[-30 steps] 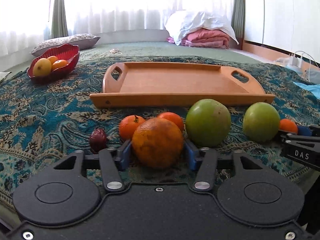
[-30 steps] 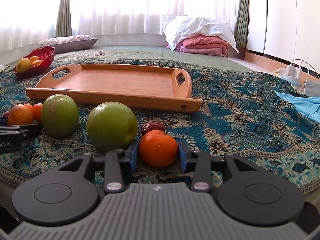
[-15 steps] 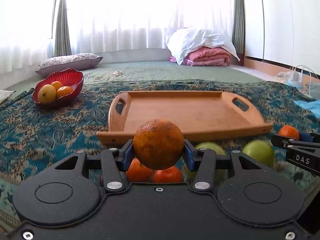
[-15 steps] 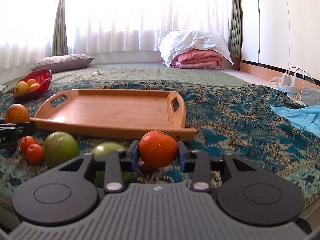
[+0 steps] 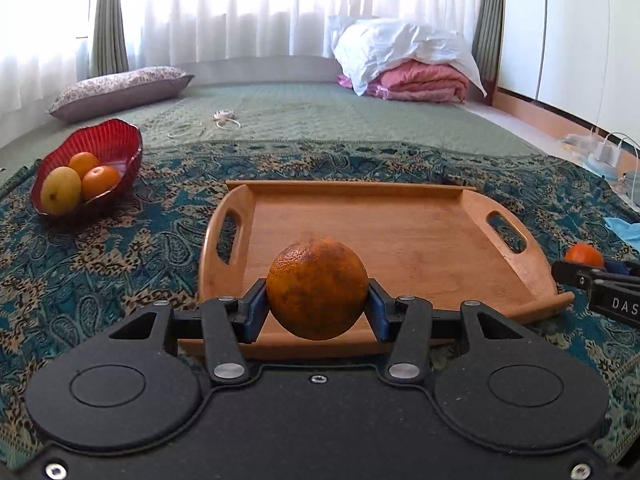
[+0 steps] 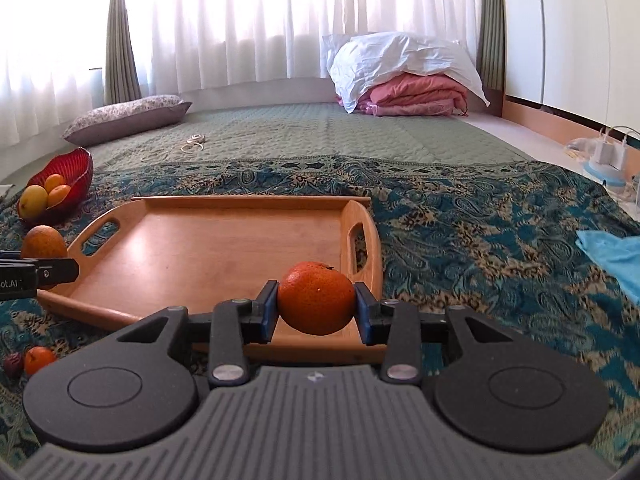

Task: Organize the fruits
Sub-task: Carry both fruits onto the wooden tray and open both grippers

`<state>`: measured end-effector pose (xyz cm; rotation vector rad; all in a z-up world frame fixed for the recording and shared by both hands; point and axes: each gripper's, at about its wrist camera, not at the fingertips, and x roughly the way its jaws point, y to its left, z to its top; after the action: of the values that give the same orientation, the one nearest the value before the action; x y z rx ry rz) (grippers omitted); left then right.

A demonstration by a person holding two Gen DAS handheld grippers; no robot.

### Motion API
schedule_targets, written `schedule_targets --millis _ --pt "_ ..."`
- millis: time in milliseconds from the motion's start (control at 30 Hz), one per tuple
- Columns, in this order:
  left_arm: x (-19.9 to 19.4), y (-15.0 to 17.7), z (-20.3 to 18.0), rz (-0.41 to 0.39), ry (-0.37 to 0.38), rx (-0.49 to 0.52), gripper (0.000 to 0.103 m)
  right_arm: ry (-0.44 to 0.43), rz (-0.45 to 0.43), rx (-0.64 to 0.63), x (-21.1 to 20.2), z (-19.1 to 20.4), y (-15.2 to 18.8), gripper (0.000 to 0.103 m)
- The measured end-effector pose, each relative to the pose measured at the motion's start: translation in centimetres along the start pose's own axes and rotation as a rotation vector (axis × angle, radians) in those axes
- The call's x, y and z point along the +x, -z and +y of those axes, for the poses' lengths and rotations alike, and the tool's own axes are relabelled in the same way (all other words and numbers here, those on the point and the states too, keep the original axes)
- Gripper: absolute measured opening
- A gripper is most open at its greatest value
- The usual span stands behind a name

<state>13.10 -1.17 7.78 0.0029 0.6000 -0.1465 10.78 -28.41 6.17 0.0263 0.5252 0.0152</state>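
Bedroom in a home. Wide bed [image 6: 360,136] under green quilt, paisley throw [image 6: 480,216] across its near end; floral pillow [image 6: 124,118]; folded pink bedding [image 6: 420,94] under white pillow; sheer window curtains [image 6: 240,20]; apparently chargers [image 6: 608,152] plugged in alongside.

The wooden tray [image 5: 400,236] floor lies bare between raised handle rims; red bowl [image 5: 104,148] stands well left.

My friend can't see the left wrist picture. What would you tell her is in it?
The left gripper holds a big speckled orange above the near edge of a bare wooden tray on a patterned bedspread. A red bowl of fruit sits far left.
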Motion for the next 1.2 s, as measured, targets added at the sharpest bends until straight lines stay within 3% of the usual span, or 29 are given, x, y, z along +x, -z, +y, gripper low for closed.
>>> schedule_targets --millis 233,500,1200 --pt "5.2 -1.8 0.2 0.115 0.01 -0.039 0.048 -0.032 0.104 0.011 4.4 -0.8 -2.3 0.043" --pt "8.5 -1.2 0.4 0.182 -0.031 -0.029 0.048 -0.067 0.202 0.039 7.9 -0.8 -1.9 0.043" --pt "8.9 -0.6 0.0 0.169 -0.045 0.034 0.048 -0.053 0.237 -0.003 9.5 0.0 -1.0 0.044"
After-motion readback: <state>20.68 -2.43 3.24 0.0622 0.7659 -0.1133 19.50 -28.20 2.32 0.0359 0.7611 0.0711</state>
